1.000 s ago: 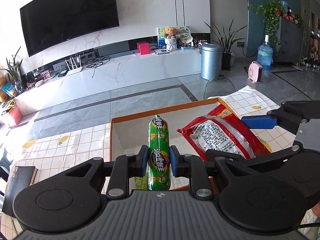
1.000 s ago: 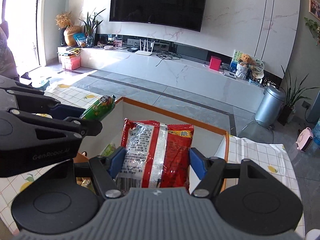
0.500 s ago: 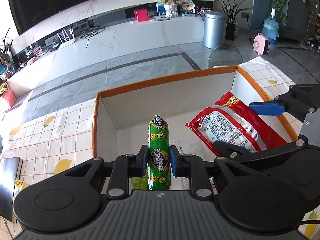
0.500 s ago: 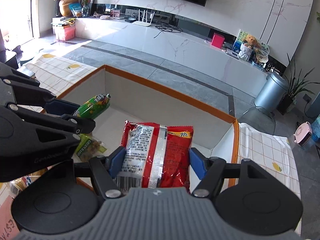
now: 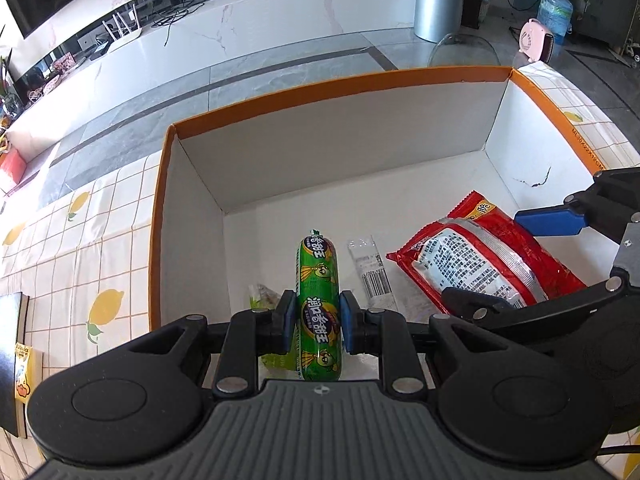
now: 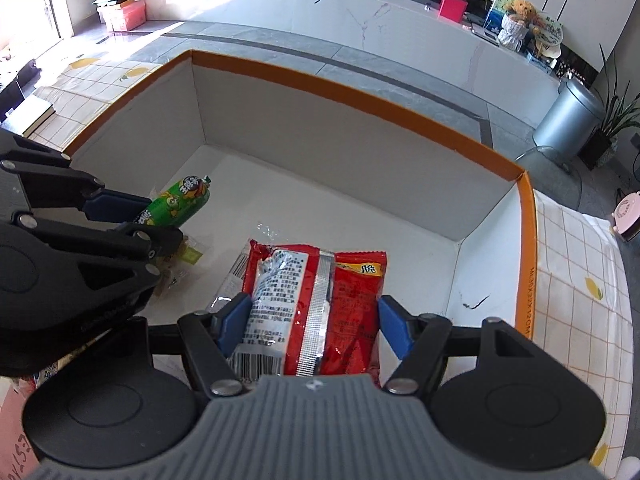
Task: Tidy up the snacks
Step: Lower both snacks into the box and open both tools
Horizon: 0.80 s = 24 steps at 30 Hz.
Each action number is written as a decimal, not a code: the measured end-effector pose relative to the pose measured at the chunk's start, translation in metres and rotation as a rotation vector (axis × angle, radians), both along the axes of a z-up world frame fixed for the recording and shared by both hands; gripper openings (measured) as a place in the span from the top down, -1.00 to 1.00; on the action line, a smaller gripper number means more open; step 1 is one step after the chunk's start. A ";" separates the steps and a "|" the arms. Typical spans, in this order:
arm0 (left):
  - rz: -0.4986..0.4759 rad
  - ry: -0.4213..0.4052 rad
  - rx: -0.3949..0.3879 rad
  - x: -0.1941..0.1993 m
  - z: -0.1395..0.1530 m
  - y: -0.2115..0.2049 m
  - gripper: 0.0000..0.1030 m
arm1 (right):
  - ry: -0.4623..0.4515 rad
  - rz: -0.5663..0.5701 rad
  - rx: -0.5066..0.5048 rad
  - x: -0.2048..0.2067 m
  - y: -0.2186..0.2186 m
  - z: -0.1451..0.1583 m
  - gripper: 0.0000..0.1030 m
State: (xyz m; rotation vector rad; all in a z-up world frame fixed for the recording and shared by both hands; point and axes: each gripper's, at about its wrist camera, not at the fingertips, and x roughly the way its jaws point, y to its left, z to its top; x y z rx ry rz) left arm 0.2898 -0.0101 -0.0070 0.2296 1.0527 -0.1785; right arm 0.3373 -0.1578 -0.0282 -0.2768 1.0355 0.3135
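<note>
Since a second ago we have brought both tongs down into the orange-rimmed box (image 5: 340,84). Our right tongs (image 6: 314,322) clamp the red snack packet (image 6: 320,300) between them; our left tongs (image 5: 318,322) pinch the green sausage (image 5: 318,280), pointing forward above the box floor.

green sausage (image 5: 318,300), red packet (image 6: 316,304), orange-rimmed box (image 5: 340,92).

Left tongs (image 5: 319,320) hide a pale-green packet (image 5: 264,296).
</note>
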 end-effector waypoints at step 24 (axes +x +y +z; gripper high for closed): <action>0.009 -0.059 0.062 -0.005 0.020 -0.006 -0.09 | -0.011 -0.024 -0.044 -0.008 0.001 0.013 -0.49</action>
